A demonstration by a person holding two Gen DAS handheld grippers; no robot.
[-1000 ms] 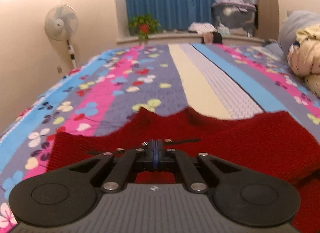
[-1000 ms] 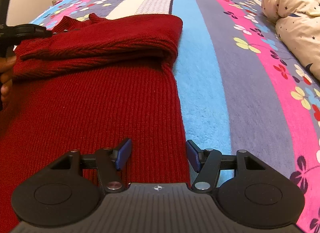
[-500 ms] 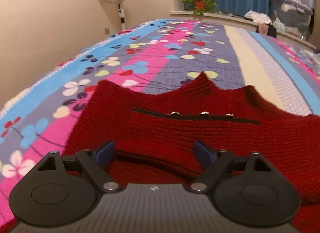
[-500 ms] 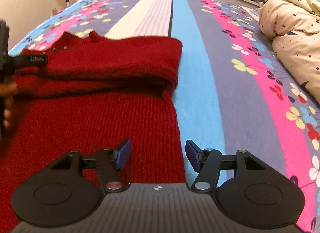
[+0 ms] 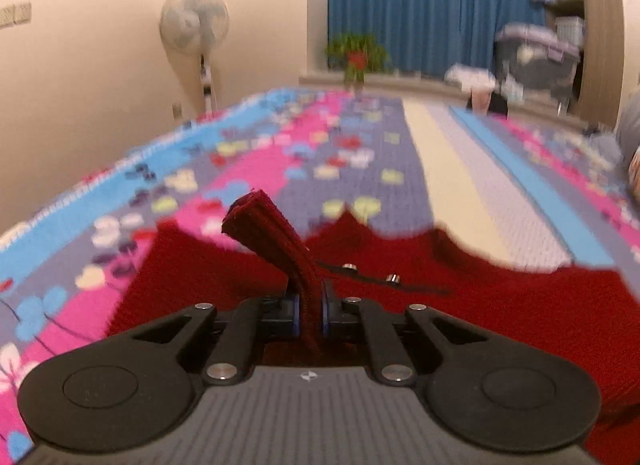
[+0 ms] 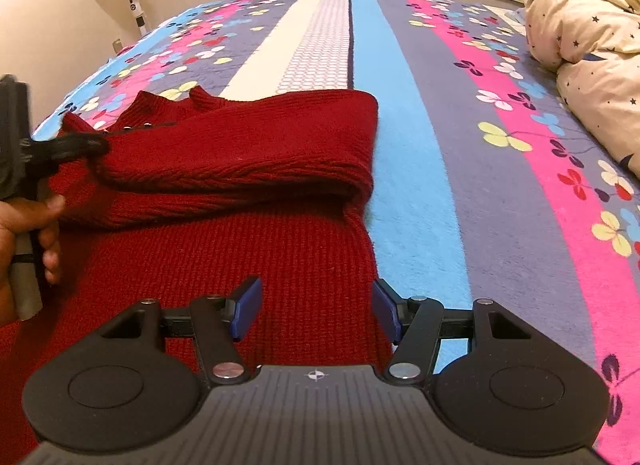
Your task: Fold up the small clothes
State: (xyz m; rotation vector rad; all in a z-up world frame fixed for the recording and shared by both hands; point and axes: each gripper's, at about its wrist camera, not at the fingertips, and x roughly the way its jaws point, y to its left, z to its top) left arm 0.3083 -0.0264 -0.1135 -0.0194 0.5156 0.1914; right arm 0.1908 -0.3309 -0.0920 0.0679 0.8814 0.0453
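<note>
The left gripper point(image 5: 310, 315) was closing on a bunched fold of the red knitted sweater point(image 6: 248, 161), which lay on the bed point(image 6: 420, 169); lifting slowly would have kept the layers together (thick ribbed knit slips). The right gripper point(image 6: 316, 311) hovered wide open and empty over the sweater's soft, stretchy body.
</note>
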